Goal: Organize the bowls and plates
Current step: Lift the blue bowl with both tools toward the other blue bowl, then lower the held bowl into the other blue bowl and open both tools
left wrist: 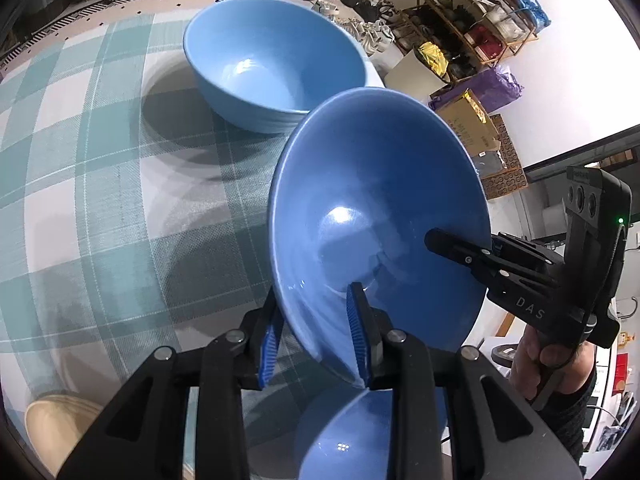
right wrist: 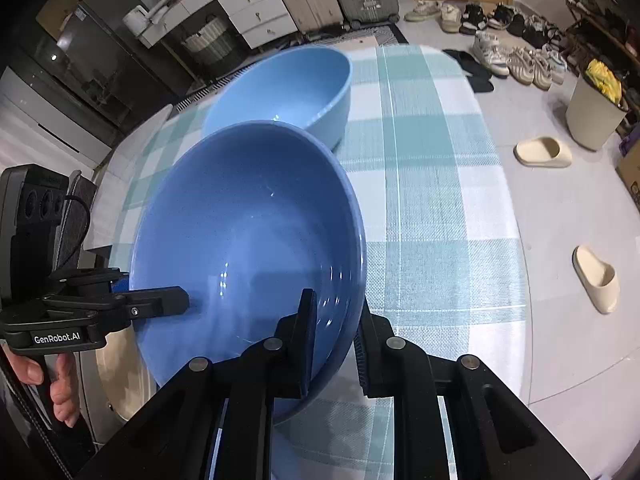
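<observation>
A darker blue bowl (left wrist: 380,216) is held tilted above the checked tablecloth by both grippers. My left gripper (left wrist: 316,340) is shut on its near rim, one finger inside and one outside. My right gripper (right wrist: 334,344) is shut on the opposite rim (right wrist: 248,240); it shows in the left wrist view (left wrist: 492,252), as the left gripper does in the right wrist view (right wrist: 160,304). A larger light blue bowl (left wrist: 276,64) stands upright on the table beyond it (right wrist: 288,88). Another blue dish (left wrist: 352,436) lies under my left gripper.
A teal and white checked cloth (left wrist: 80,168) covers the table (right wrist: 440,220). A pale wooden dish (left wrist: 52,424) sits at the near left edge. Shoes and a shoe rack (left wrist: 472,20) stand on the floor beyond; slippers (right wrist: 596,276) and a bin (right wrist: 596,116) lie right of the table.
</observation>
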A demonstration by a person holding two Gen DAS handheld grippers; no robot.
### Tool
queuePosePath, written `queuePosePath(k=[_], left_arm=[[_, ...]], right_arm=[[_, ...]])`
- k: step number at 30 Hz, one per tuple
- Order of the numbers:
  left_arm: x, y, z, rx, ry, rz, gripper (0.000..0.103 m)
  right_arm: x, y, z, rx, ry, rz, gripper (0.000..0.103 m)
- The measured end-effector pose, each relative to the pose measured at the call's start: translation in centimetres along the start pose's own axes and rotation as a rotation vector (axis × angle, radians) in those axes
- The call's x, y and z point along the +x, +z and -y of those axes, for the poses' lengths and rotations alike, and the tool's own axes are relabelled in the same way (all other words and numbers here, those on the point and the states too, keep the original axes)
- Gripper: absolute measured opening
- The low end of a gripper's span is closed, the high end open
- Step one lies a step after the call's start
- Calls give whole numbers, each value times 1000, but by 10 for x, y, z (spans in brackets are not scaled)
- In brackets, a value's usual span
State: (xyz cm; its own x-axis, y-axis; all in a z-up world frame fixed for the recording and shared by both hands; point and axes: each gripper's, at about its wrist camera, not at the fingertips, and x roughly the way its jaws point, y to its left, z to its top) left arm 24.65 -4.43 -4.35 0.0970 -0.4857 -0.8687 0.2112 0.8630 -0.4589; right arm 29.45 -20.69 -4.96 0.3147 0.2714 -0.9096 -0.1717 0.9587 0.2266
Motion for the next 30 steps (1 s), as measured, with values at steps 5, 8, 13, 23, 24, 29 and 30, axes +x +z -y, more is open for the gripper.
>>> queuePosePath(k=[5,8,13,23,24,29,30], left_arm=[[-6,-5,8,12,11,9,29],[-9,-9,7,-2,-10,-4,29],[-13,-11,9,-19,-12,-1,29],[-27,-21,17,-12,-16,19,29],[-29,-22,17,-13,-20,24,29],[-38,-34,18,1,-24,30,29],[-40,-37,18,7,-25,30,29]], right_arm=[[-12,-4,-9,-10,-19,9,17],[-17,-7,-9,15,-7,7,17],[-23,-12,-19,-2,-26,-7,17],[-40,-19,-31,-5,-32,7,17],[-42,-21,-33,-10,-36,9,17],[-58,-31,-43,-26,-44,37,17],[-61,-34,-45,-32,-44,42,17]])
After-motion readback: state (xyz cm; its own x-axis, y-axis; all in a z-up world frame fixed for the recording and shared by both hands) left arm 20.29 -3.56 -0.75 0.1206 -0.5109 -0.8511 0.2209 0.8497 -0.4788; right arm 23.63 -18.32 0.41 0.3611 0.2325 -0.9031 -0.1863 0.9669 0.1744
